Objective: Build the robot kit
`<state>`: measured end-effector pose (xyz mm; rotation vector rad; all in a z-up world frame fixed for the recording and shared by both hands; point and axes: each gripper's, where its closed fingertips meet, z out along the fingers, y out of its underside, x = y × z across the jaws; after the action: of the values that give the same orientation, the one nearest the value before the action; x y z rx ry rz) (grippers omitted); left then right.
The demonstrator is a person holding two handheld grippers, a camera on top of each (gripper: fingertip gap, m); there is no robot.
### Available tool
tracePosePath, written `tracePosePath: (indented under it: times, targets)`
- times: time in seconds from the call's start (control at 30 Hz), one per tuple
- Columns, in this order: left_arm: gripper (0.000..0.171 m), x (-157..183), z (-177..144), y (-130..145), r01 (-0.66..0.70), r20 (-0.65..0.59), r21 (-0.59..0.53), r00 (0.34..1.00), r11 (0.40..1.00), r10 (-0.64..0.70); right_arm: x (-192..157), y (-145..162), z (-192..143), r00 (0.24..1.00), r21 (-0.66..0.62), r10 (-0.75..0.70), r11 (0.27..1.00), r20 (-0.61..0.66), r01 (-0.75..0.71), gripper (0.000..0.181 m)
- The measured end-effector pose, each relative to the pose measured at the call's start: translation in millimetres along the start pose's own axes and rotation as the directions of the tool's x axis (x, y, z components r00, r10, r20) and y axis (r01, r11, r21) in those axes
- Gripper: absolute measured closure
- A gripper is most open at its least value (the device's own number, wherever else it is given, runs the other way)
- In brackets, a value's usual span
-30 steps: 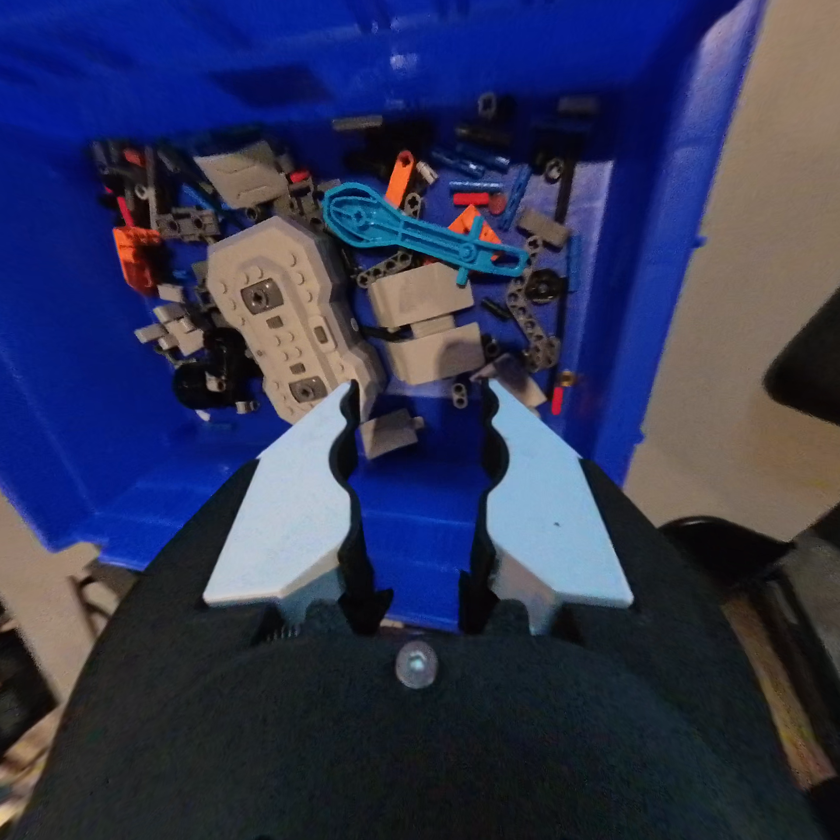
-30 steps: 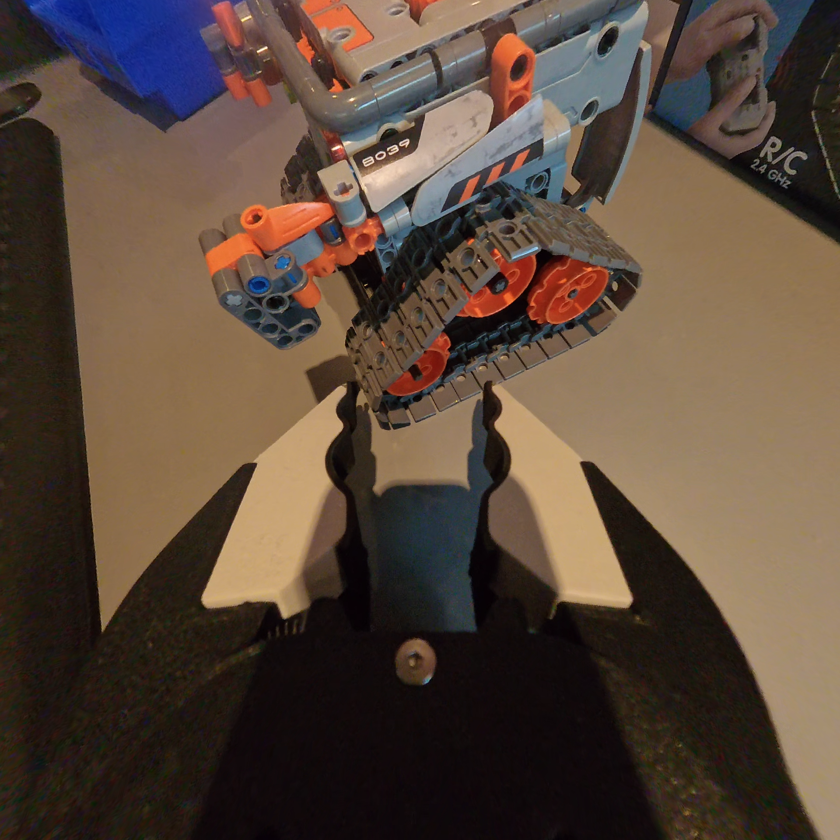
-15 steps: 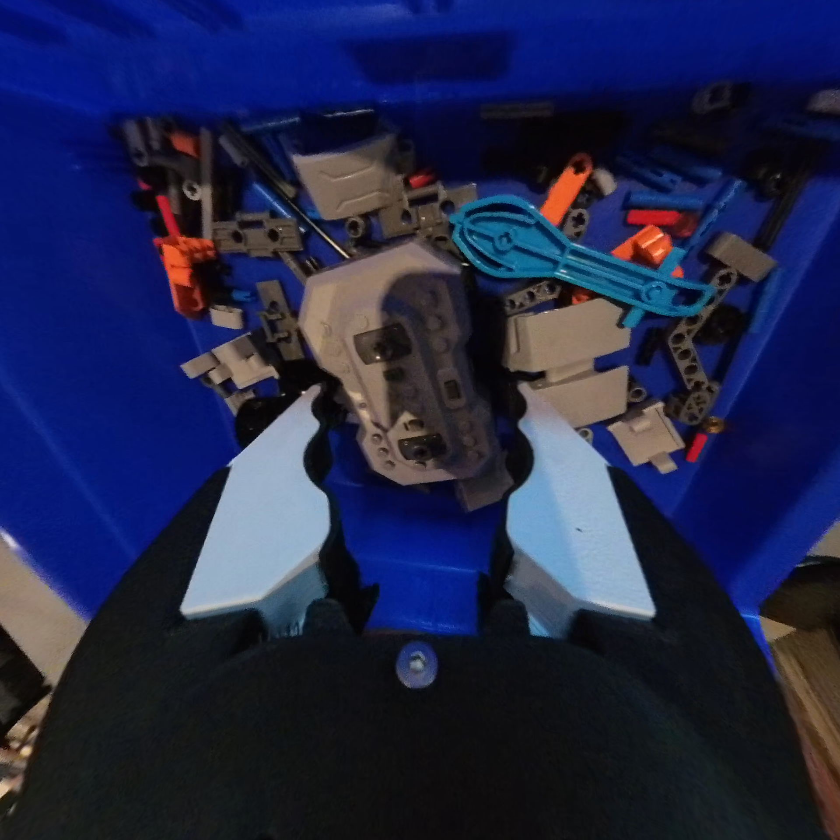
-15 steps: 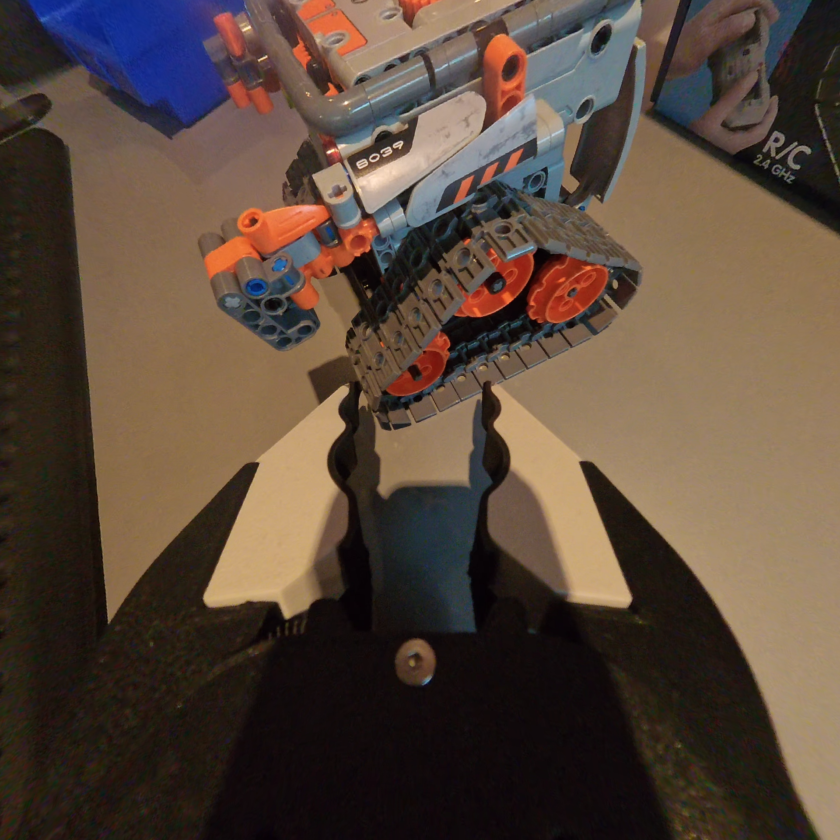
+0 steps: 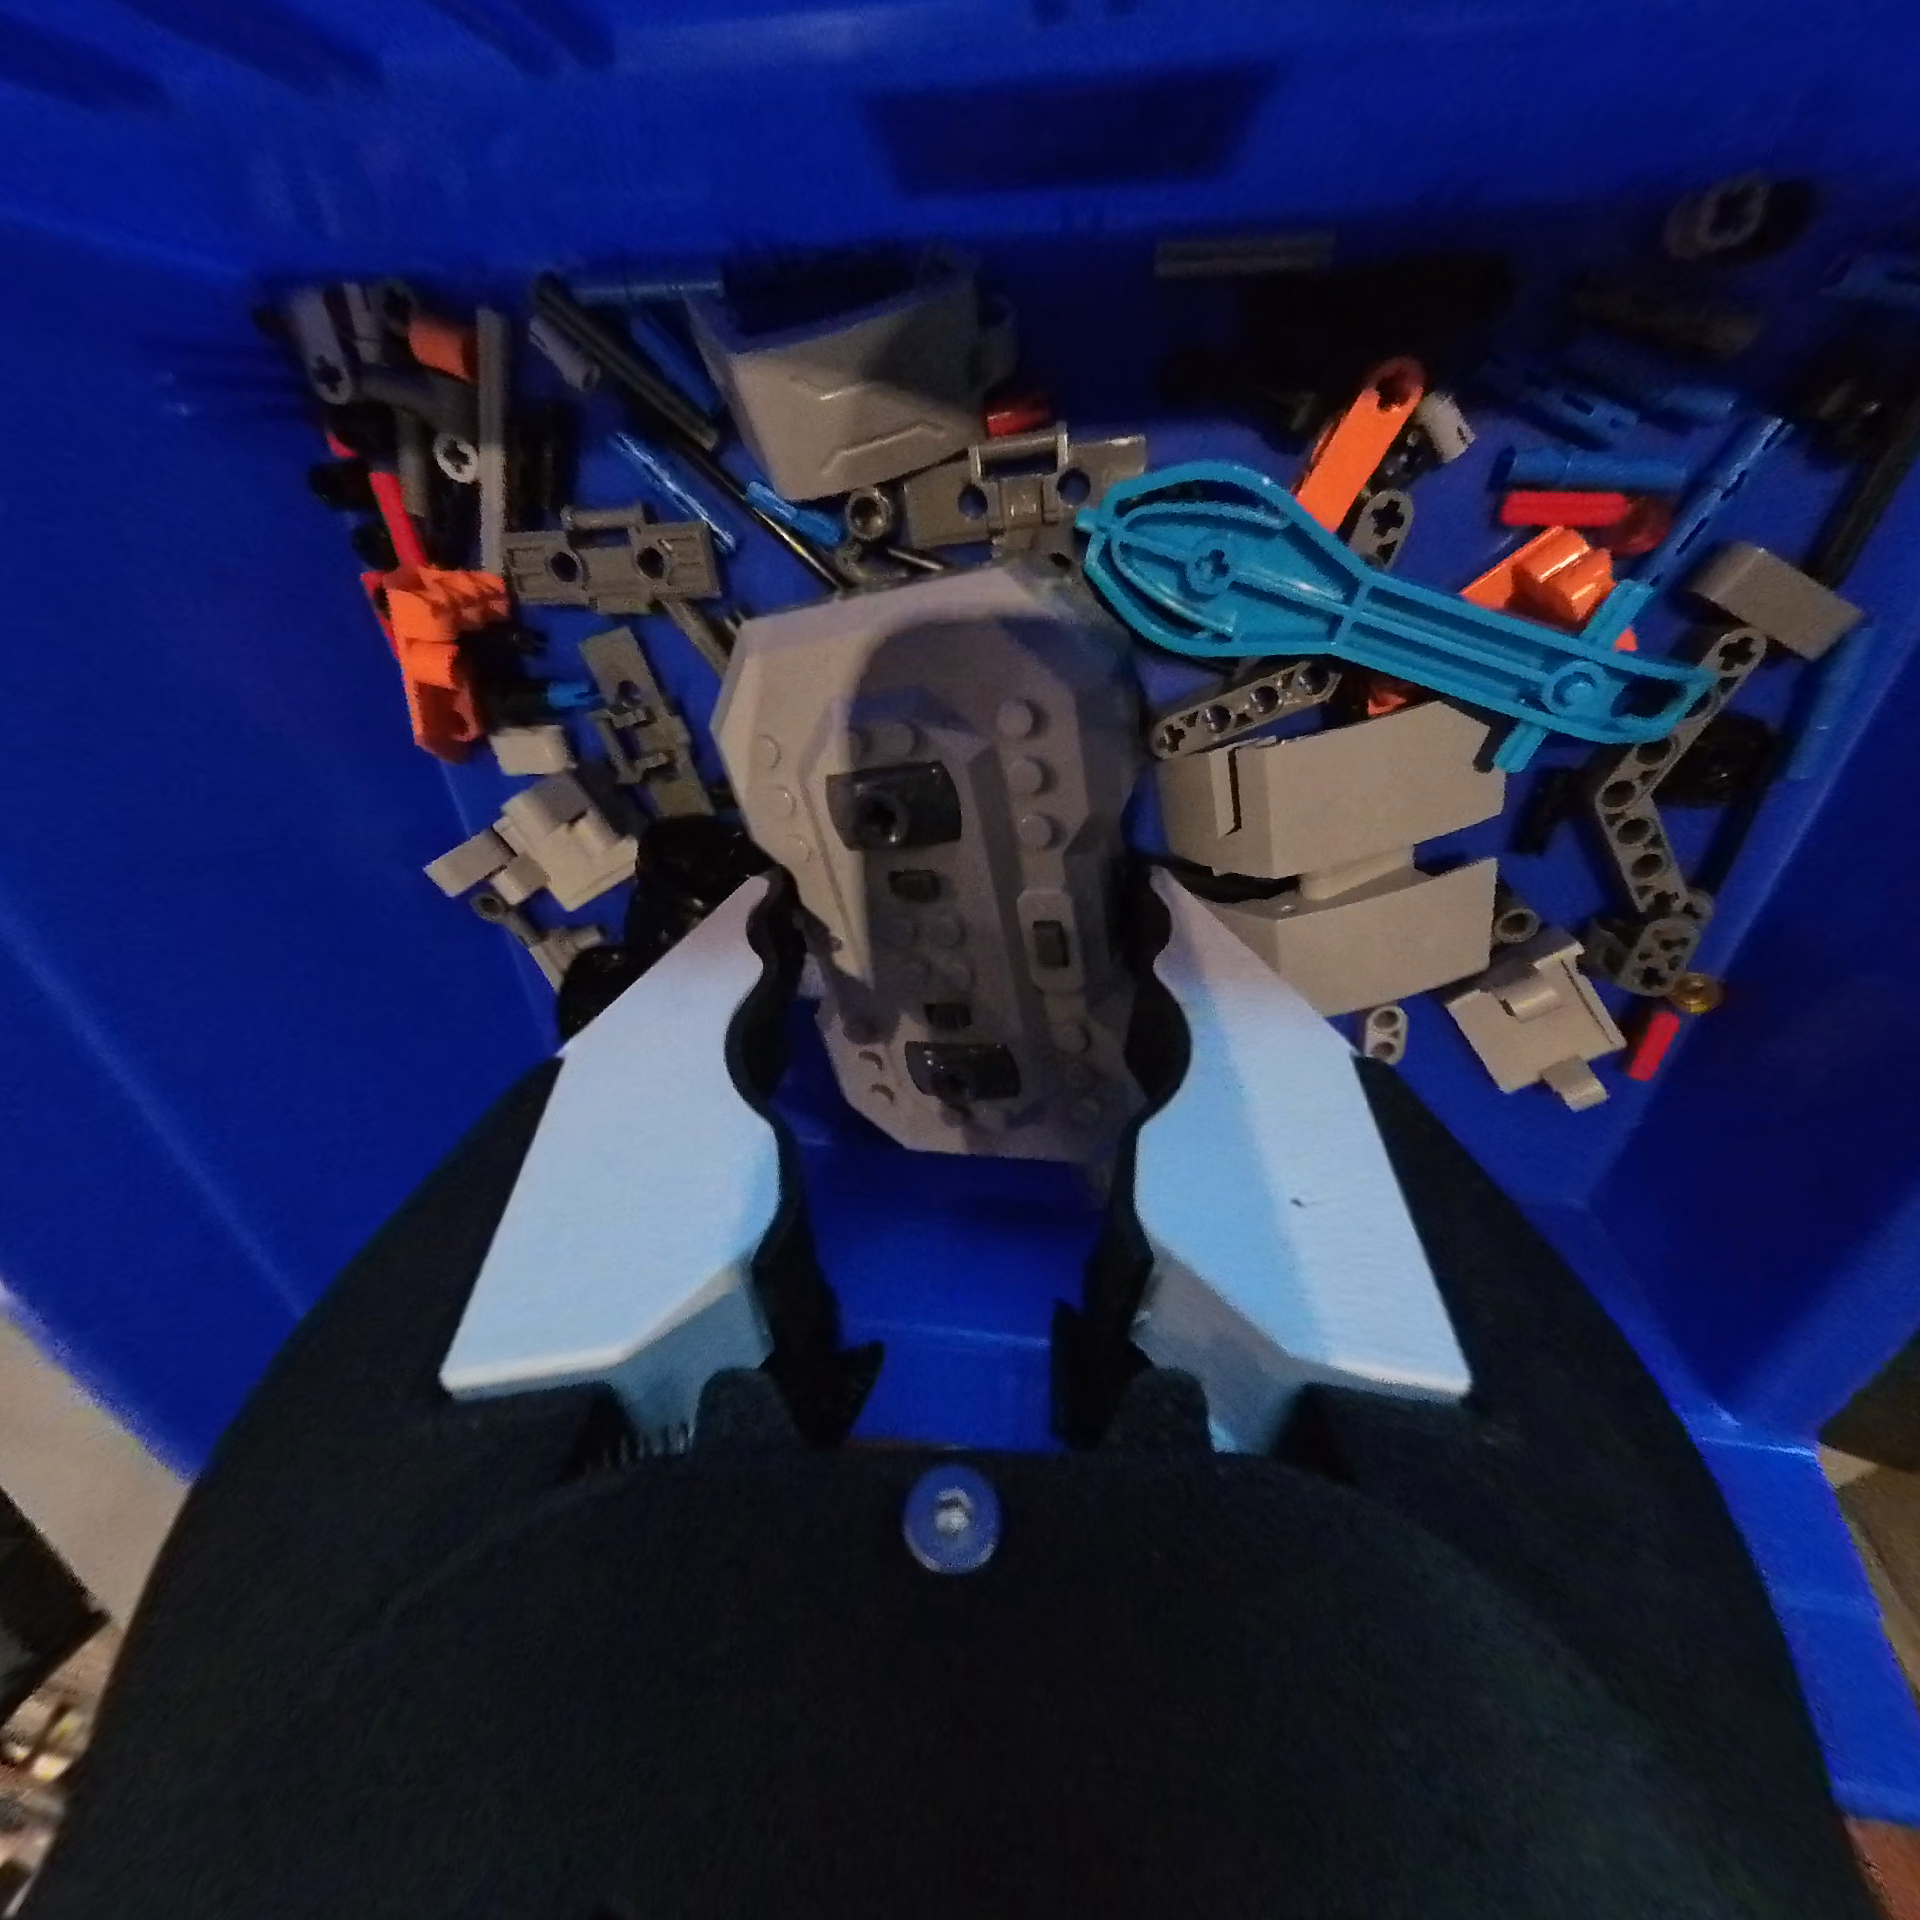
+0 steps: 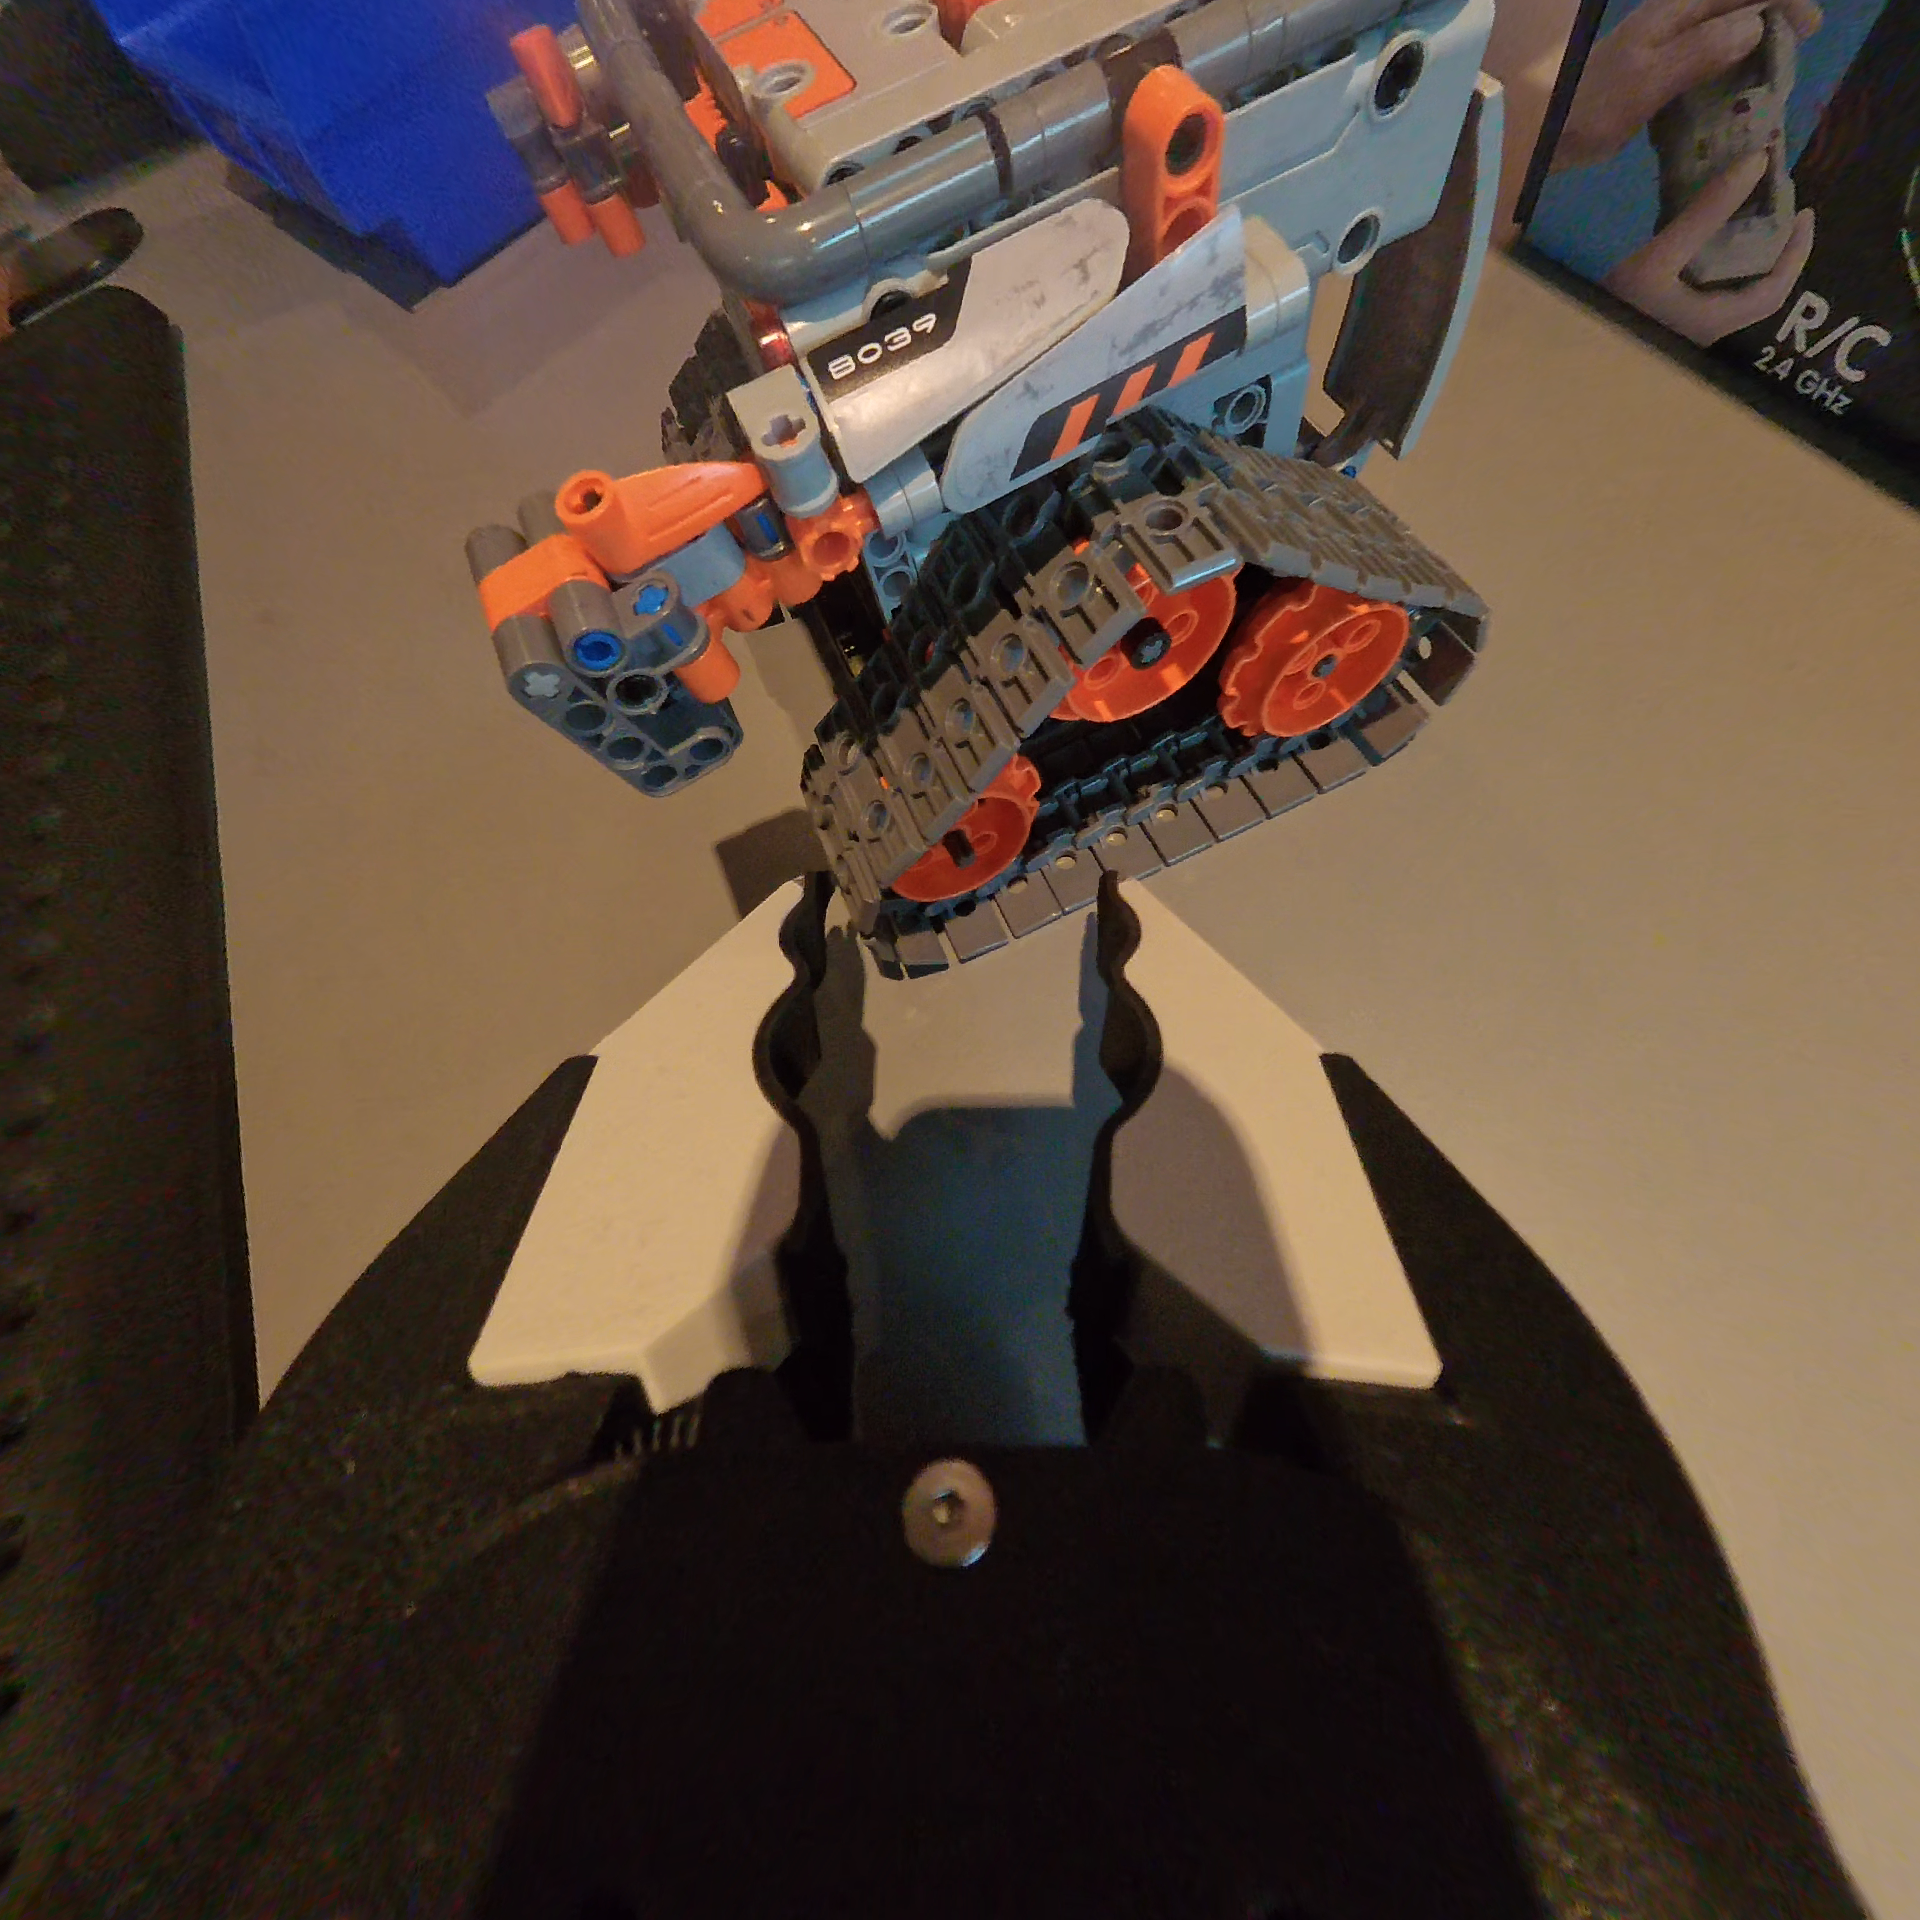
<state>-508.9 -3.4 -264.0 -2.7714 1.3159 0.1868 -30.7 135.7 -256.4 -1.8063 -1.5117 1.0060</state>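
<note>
In the left wrist view my left gripper [image 5: 961, 894] is open inside a blue bin [image 5: 208, 935]. Its two fingers straddle a grey studded controller-shaped piece [image 5: 935, 790] lying on the bin floor, one finger on each side. I cannot tell if they touch it. In the right wrist view my right gripper [image 6: 961, 904] is shut on the front corner of the grey track [image 6: 1143, 748] of a grey and orange tracked brick vehicle [image 6: 1039, 312]. The vehicle hangs tilted above the beige table [image 6: 1558, 1039].
Loose brick parts fill the bin: a teal lever-shaped tool [image 5: 1351, 613], grey curved panels [image 5: 1330, 810], orange and black pieces at the left [image 5: 436, 644]. In the right wrist view a blue bin [image 6: 364, 135] stands far left, a printed box [image 6: 1766, 208] far right, a black perforated block [image 6: 94, 831] along the left. Some 50 centimeters of space lies between my two pairs of fingers.
My left gripper has moved deeper into the bin and to the left, opened wider, and now straddles the grey controller piece. The right gripper still holds the vehicle, almost still.
</note>
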Motion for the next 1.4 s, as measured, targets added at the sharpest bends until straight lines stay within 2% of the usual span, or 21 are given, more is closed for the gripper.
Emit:
tracePosePath:
  times: [0.13,0.27,0.37,0.6,0.7,0.83,0.93,1.03,1.27,1.4]
  targets:
    - [0.109,-10,-16,-3,0.023,0.057,0.059,0.998,0.998,-0.026,-1,0,0,1.0,-0.002,-0.004,1.0,0.004,0.004,0.131]
    - [0.109,-20,-49,-6,0.033,0.123,0.131,0.991,0.991,-0.049,-1,1,0,1.0,-0.004,-0.001,1.0,0.01,0.001,0.131]
    - [0.109,-29,-74,3,0.049,0.161,0.161,0.984,0.986,-0.075,-2,1,0,1.0,-0.002,-0.001,1.0,0.012,0.001,0.131]
    - [0.109,-45,-142,60,0.155,0.254,0.231,0.943,0.961,-0.214,-2,1,0,1.0,-0.003,0.001,1.0,0.019,-0.001,0.131]
    - [0.109,-41,-154,95,0.218,0.267,0.233,0.923,0.948,-0.278,-2,0,0,1.0,-0.001,0.005,1.0,0.024,-0.005,0.132]
    - [0.109,-36,-133,149,0.33,0.263,0.179,0.891,0.927,-0.369,-3,1,0,1.0,-0.005,-0.004,1.0,0.02,0.004,0.131]
    - [0.109,-29,-94,178,0.401,0.208,0.149,0.881,0.904,-0.425,-2,1,0,1.0,-0.007,-0.006,1.0,0.015,0.006,0.132]
    - [0.109,-22,-54,196,0.436,0.164,0.099,0.879,0.894,-0.447,-1,1,1,1.0,-0.008,-0.003,1.0,0.007,0.003,0.132]
    - [0.109,-9,2,201,0.444,0.074,0.037,0.892,0.895,-0.446,1,1,1,1.0,-0.007,0.005,1.0,-0.005,-0.005,0.132]
    - [0.109,-9,5,192,0.439,0.07,0.07,0.894,0.896,-0.443,1,1,1,1.0,-0.008,0.008,1.0,-0.007,-0.008,0.132]
